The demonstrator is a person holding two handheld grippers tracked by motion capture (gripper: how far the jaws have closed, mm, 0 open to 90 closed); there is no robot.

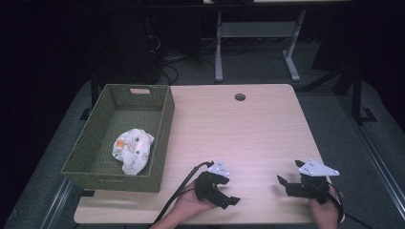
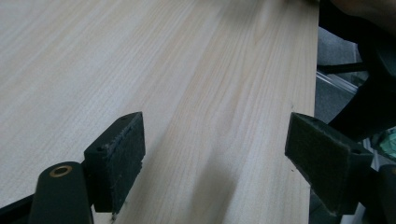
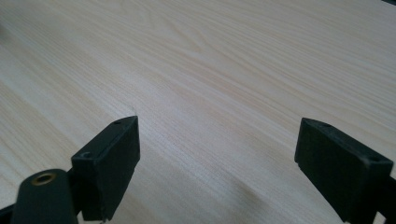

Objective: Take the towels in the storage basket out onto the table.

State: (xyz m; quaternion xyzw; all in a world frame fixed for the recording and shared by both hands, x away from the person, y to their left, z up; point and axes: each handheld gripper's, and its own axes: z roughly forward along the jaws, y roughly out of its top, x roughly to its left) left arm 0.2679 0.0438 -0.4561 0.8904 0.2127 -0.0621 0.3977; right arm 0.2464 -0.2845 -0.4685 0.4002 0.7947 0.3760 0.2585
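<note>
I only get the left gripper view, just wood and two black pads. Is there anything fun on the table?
Observer: Yes, a green basket sits at the table's left side.
Operator: Is something in it?
Observer: A crumpled white cloth with small prints lies inside.
Operator: Where is the other claw?
Observer: The right claw is near the table's front edge, jaws apart, nothing between them.

A crumpled white cloth with small orange and dark prints lies inside the olive-green woven rectangular basket, which sits at the tabletop's nine o'clock edge.
</note>
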